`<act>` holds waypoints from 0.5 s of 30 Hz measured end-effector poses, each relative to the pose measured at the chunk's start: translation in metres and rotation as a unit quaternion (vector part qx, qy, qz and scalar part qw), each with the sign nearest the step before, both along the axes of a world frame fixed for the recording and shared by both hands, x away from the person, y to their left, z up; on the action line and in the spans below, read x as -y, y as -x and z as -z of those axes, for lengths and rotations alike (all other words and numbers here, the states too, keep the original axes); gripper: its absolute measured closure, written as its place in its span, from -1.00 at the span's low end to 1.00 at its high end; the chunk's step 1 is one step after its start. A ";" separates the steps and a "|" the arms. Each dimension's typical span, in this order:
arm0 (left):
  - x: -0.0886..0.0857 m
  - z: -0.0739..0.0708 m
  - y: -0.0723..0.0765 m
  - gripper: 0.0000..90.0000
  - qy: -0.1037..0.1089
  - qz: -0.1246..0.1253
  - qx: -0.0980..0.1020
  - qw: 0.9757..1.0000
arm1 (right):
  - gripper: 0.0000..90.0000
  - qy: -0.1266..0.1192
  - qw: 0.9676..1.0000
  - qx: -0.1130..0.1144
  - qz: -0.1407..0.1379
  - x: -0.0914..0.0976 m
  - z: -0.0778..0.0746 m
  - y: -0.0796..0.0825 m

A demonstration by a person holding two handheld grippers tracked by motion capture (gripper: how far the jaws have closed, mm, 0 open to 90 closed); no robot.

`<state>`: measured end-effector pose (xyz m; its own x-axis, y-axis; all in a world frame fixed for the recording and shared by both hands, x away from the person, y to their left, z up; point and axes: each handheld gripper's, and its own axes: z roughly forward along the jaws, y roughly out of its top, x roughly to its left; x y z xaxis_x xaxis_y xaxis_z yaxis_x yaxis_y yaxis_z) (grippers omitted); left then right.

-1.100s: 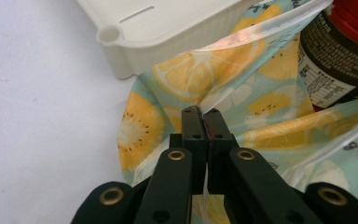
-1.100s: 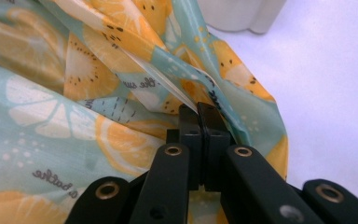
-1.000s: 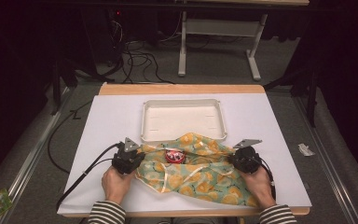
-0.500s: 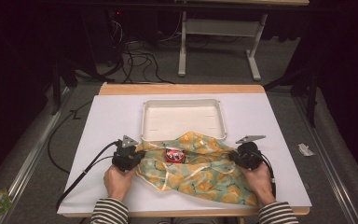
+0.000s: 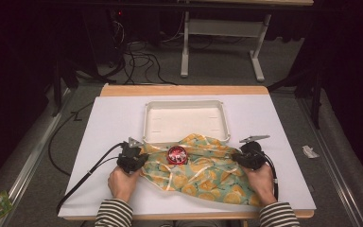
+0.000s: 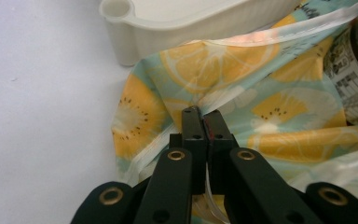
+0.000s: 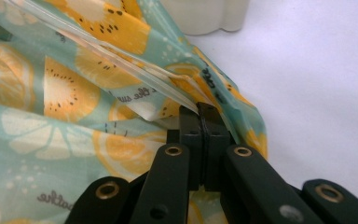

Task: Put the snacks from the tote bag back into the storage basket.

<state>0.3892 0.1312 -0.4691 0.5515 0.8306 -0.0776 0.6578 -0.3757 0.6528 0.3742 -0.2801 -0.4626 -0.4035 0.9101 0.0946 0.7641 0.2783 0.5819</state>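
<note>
Here, two tools, left (image 6: pixel 203 115) and right (image 7: pixel 200 111), each pinching one fruit-print bag (image 5: pixel 203 172).

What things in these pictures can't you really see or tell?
- The red-topped can: in the high view the fruit-print bag hides all but its top; in the left gripper view the right edge cuts it off, and its label print is too small to read.
- The bag's writing: folds break it up in the right gripper view.
- Bag edge inside the left tongs and right tongs: hidden by the shut jaws.
- White tray: near rim partly covered by the bag.
</note>
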 end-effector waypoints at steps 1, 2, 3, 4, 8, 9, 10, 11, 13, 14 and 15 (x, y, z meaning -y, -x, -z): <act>0.000 0.000 0.001 0.99 -0.002 0.003 0.001 1.000 | 1.00 0.002 1.000 0.002 -0.001 0.001 0.000 0.002; 0.000 0.000 0.002 0.99 -0.004 0.006 0.003 1.000 | 1.00 0.005 1.000 0.005 -0.003 0.002 0.000 0.004; 0.000 0.000 0.004 0.99 -0.005 0.007 0.006 1.000 | 1.00 0.010 1.000 0.009 -0.007 0.002 0.000 0.006; -0.001 0.000 0.005 0.99 -0.006 0.010 0.007 1.000 | 1.00 0.016 1.000 0.014 -0.011 0.001 0.001 0.008; -0.003 0.001 0.010 0.99 -0.005 0.018 0.012 1.000 | 1.00 0.039 0.998 0.032 -0.022 -0.001 0.001 0.017; -0.003 0.001 0.011 0.99 -0.006 0.021 0.012 1.000 | 1.00 0.044 0.998 0.035 -0.024 -0.002 0.001 0.019; -0.004 0.001 0.012 0.99 -0.006 0.022 0.014 1.000 | 1.00 0.050 0.998 0.038 -0.027 -0.002 0.001 0.020; -0.005 0.001 0.013 0.99 -0.005 0.023 0.015 1.000 | 1.00 0.058 0.997 0.044 -0.029 -0.003 0.001 0.022; -0.005 0.002 0.015 0.99 -0.006 0.025 0.019 0.999 | 1.00 0.064 0.996 0.052 -0.033 -0.004 0.002 0.025; -0.005 0.002 0.016 0.99 -0.007 0.027 0.020 0.999 | 1.00 0.066 0.996 0.056 -0.034 -0.003 0.003 0.026; -0.006 0.003 0.017 0.99 -0.005 0.028 0.022 0.999 | 1.00 0.065 0.996 0.058 -0.034 -0.003 0.003 0.027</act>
<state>0.3723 0.1369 -0.4718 0.5995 0.7992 -0.0435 0.6062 -0.4178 0.6767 0.3475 -0.2771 -0.4659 -0.4653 0.8820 -0.0740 0.6706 0.4058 0.6210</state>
